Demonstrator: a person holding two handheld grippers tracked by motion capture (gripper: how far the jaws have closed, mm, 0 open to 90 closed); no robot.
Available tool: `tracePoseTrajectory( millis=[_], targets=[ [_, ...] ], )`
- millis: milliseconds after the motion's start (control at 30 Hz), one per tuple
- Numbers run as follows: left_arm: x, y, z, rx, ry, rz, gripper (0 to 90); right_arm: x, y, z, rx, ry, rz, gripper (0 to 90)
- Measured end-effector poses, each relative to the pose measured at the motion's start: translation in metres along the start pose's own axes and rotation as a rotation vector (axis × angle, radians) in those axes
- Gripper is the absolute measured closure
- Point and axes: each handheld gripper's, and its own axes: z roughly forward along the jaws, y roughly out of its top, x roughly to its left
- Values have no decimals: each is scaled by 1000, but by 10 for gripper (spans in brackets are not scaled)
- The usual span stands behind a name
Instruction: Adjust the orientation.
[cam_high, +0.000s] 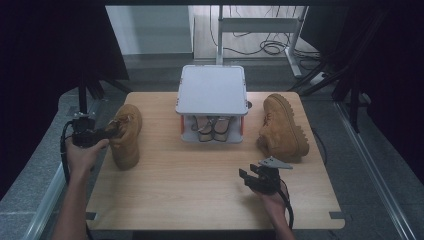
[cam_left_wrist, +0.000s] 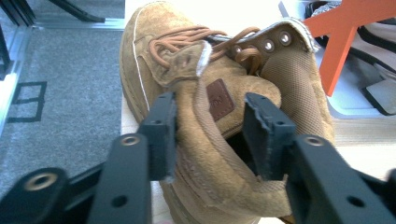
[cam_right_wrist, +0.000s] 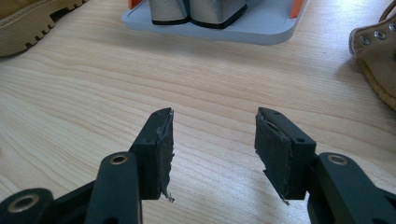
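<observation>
Boot (cam_high: 126, 136), left side of surface (cam_high: 200, 185): soft suede collar, fairly heavy, stiff sole. My left claw (cam_left_wrist: 209, 135) straddles its collar edge, not yet clenched; my right claw (cam_right_wrist: 212, 154) hangs released, empty.

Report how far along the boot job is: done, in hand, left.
Done: a pair of shoes already sits on the grey rack's lower shelf. In hand: the left gripper has its jaws around the left boot's collar, seemingly not yet clamped. Left: the right boot lies on its side on the table, untouched; the right gripper is open and empty.
</observation>
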Motion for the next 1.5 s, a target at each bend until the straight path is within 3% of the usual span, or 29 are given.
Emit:
tracePoseTrajectory(
  millis=[300,367,500,900,1100,1500],
  targets=[
    [-7,-1,-15,-81,-15,2,433,-1,0,0,3,0,1,469],
    [-9,0,-22,-103,-61,6,420,-2,0,-1,3,0,1,469],
    [-22,1,-30,-131,-101,41,393,-1,1,-1,1,0,-1,468],
    [-58,-14,-37,-148,-216,98,377,-3,2,-3,-1,-3,-4,469],
    [-80,-28,-37,-131,-279,165,372,-4,5,-7,-6,-20,-21,469],
    [-109,-54,-8,-57,-347,254,354,-8,16,-14,-15,-56,-46,471]
  ],
)
